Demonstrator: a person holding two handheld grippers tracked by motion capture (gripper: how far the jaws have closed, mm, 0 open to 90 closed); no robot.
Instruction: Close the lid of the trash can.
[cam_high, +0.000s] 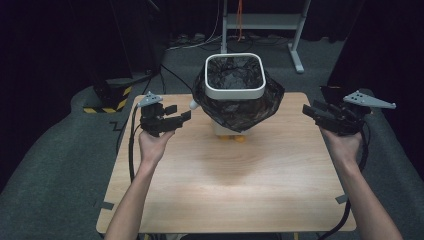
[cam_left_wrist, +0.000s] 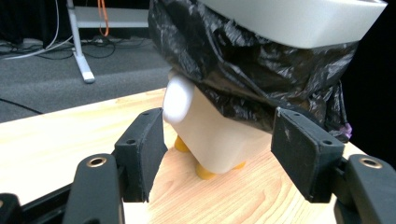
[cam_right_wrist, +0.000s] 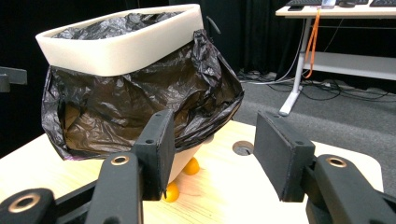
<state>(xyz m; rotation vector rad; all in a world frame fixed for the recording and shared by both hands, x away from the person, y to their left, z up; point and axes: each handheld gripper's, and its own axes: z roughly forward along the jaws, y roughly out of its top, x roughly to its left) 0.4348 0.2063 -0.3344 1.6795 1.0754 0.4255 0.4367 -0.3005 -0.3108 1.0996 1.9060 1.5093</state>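
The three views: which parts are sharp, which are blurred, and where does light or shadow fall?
High view: table brightly lit in the middle, a soft shadow in front of the bin, dark surroundings. Left gripper view: black jaws soft and close, bin bag glossy with glints. Right gripper view: bin fairly sharp, near jaws blurred, black backdrop.

Grey carpet floor (cam_high: 45, 165), black curtains (cam_high: 55, 40), white desk frame (cam_high: 262, 22) behind.

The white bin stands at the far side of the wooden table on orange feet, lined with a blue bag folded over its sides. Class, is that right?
Not quite: the bag is black, not blue, as the right gripper view shows. The rest holds: the white bin stands at the far side of the wooden table on orange feet, the bag folded over its sides.
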